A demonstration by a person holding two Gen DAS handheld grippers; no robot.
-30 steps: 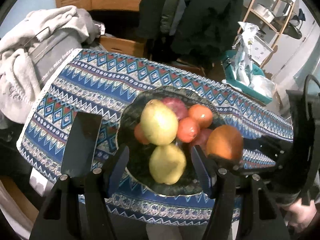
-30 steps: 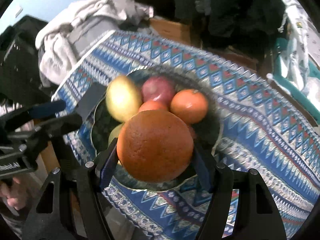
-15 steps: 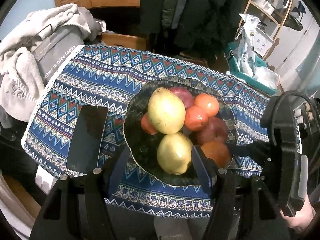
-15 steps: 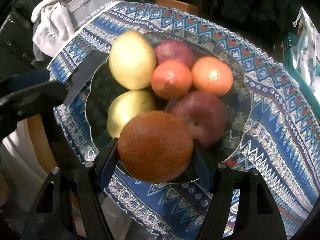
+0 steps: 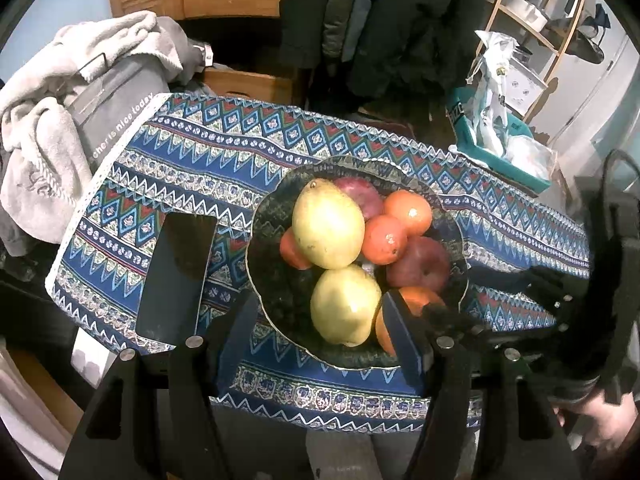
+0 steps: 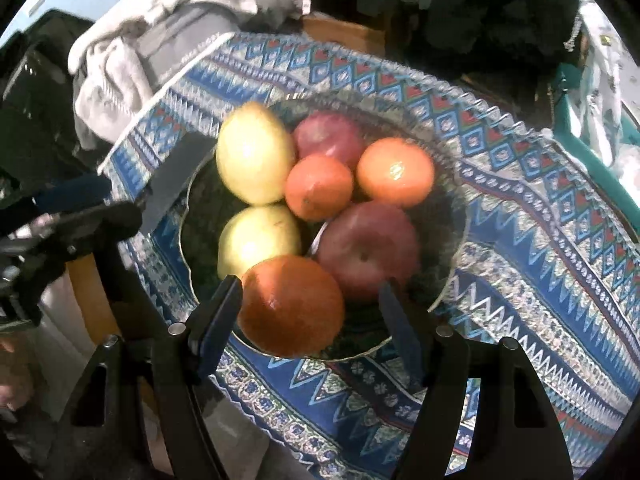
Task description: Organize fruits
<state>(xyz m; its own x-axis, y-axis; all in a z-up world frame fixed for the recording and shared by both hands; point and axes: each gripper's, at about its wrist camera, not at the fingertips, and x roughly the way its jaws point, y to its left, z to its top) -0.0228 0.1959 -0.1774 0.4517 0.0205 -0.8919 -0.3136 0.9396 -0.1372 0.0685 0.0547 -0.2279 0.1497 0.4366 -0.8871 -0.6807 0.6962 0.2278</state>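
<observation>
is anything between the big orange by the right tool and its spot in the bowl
Nothing visible does. The big orange already sits at the near rim of the bowl, against a yellow pear and a red apple. The right tool stands around it, a gap showing on its right side.

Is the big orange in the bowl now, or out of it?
In. The big orange rests at the bowl's near rim beside the pear, with a gap to the right tongs' right finger.

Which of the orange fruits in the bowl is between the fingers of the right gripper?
The large orange at the bowl's near rim, beside the lower pear; the other orange fruits are smaller and lie farther back.
</observation>
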